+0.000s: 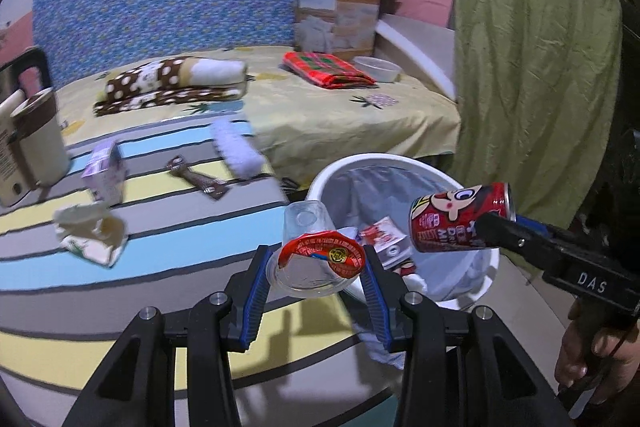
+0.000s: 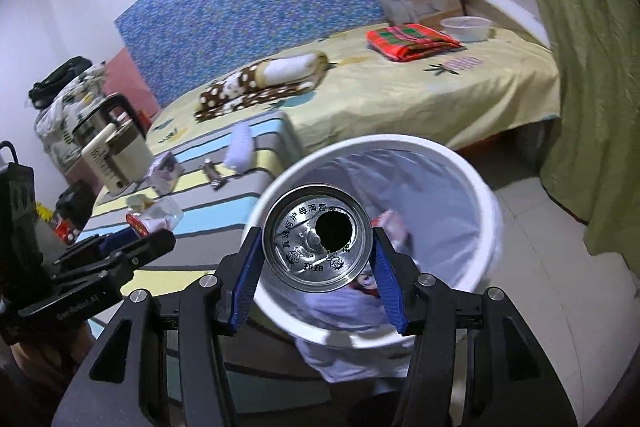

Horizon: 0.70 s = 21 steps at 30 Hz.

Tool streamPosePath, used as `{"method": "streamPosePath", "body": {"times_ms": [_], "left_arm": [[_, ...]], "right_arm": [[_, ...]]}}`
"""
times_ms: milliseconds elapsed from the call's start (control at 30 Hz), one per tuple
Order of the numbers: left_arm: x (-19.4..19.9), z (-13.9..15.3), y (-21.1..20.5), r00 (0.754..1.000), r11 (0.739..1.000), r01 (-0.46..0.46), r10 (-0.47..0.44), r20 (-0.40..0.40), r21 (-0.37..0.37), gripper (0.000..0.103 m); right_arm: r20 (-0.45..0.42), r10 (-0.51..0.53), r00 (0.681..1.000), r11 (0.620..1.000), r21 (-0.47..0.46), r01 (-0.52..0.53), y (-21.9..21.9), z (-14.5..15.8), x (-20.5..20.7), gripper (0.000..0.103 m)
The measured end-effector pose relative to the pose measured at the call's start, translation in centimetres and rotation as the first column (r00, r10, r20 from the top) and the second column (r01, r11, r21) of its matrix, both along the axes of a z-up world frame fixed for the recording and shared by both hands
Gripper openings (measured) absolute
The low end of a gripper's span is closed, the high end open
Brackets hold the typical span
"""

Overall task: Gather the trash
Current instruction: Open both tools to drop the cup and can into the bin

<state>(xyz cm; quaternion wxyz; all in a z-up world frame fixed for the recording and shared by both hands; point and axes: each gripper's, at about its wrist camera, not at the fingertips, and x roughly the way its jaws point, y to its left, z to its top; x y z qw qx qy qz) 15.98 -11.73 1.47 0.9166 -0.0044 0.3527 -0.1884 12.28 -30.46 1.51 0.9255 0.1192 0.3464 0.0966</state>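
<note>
Between the blue pads of the left gripper sits a clear plastic cup with a peeled-back red foil lid; the jaws stand part-way spread and pinch the cup at its rim. The cup hangs just short of the near edge of the white trash bin, over the striped table cover.

The right gripper pinches a red drink can across its body, jaws likewise part-way spread, with the opened can top facing the camera. In the left wrist view the can is held above the bin mouth.

Task status, as judged from both views:
1. Done: the bin liner already contains at least 1 red-and-white carton and other scraps.
2. In hand: 2 items, the cup and the can, are gripped and at the bin, not yet released.
3. Left: several pieces lie on the striped cover, namely a crumpled wrapper, a small purple carton, a brown snack wrapper and a white fluffy piece.

A kettle stands at the table's far left; whether it counts as trash cannot be told.
</note>
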Motion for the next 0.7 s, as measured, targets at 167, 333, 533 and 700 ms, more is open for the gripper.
{"method": "streamPosePath", "body": {"times_ms": [167, 333, 533, 700], "left_arm": [[0.6, -0.5, -2.5, 0.998, 0.998, 0.058, -0.058, -0.006, -0.002, 0.044], [1.2, -1.5, -4.3, 0.995, 0.996, 0.093, -0.093, -0.027, -0.002, 0.044], [2.1, -2.7, -5.0, 0.993, 0.995, 0.102, -0.101, -0.057, 0.004, 0.044], [2.5, -3.3, -5.2, 0.993, 0.996, 0.093, -0.091, -0.074, 0.016, 0.045]], "right_arm": [[-0.017, -0.027, 0.999, 1.000, -0.004, 0.027, -1.4, -0.5, 0.1, 0.054], [-0.036, -0.044, 0.998, 0.999, -0.017, 0.044, -2.2, -1.0, 0.0, 0.054], [-0.070, -0.053, 0.996, 0.998, -0.040, 0.051, -2.8, -1.7, 0.3, 0.054], [-0.097, -0.051, 0.994, 0.998, -0.054, 0.046, -3.0, -2.3, 0.5, 0.055]]}}
